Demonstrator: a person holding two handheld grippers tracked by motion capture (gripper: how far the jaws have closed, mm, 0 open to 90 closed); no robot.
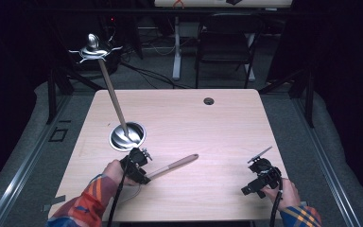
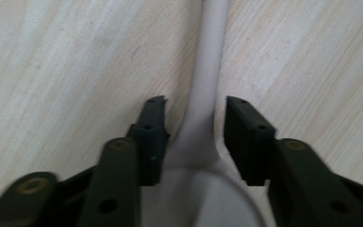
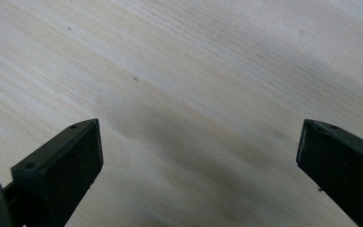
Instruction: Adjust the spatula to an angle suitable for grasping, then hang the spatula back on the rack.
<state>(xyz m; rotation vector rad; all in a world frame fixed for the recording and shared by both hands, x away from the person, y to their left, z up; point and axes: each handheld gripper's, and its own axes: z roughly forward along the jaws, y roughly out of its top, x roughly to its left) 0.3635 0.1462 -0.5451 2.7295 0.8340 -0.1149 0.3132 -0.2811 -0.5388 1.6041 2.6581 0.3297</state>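
Note:
A utensil (image 1: pixel 175 164) with a wooden handle and a pale grey neck lies flat on the light wooden table (image 1: pixel 194 123), near the front left. My left gripper (image 1: pixel 144 177) is down over the neck end. In the left gripper view its jaws (image 2: pixel 196 101) stand a little apart on either side of the grey neck (image 2: pixel 212 47), with a gap at the right pad, so it is open. The utensil widens into a rounded head under the gripper. My right gripper (image 1: pixel 246 190) rests at the front right, and its jaws (image 3: pixel 198 146) stand wide open over bare wood.
A utensil stand has a round metal base (image 1: pixel 127 135) just behind the left gripper. Its slanting wooden pole (image 1: pixel 111 90) ends in metal hooks (image 1: pixel 94 51) that carry a shiny spoon (image 1: pixel 92 41). A cable hole (image 1: pixel 209 100) sits near the far edge, and a chair (image 1: pixel 227 42) stands beyond the table.

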